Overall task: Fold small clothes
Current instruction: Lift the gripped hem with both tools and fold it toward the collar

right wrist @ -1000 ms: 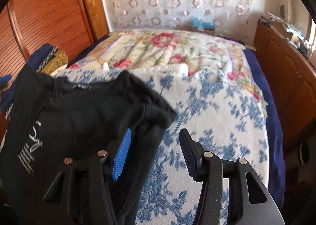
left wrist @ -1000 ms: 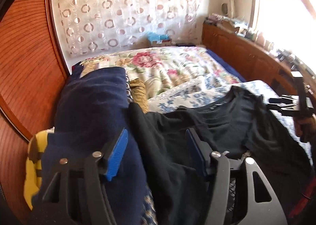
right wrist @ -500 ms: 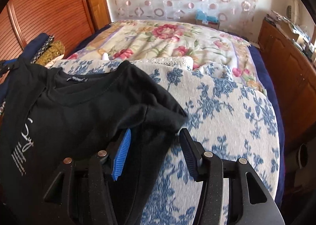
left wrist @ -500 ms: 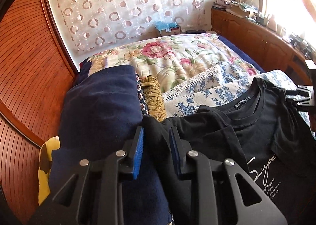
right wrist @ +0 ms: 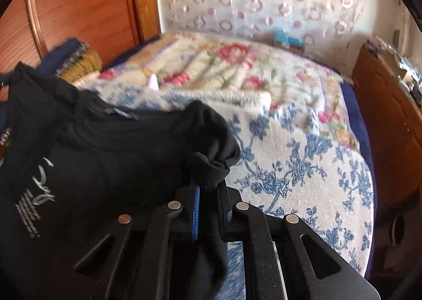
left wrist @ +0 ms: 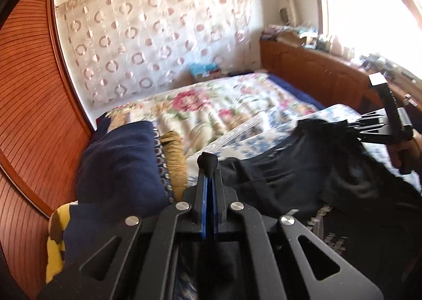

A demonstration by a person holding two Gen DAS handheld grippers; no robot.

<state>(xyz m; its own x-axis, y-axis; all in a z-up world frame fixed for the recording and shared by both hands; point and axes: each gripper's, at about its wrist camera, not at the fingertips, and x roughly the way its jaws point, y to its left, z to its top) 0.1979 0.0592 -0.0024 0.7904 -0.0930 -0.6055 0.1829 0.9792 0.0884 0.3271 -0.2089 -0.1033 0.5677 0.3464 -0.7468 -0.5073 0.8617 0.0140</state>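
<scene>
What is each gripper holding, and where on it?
Both hold the black T-shirt: left gripper pinches one shoulder edge, right gripper the bunched sleeve opposite.

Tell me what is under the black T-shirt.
The black T-shirt lies on a blue-flowered white cloth spread over the bed's rose-patterned quilt. Its left side overlaps a folded navy garment. Anything directly beneath the shirt is covered.
</scene>
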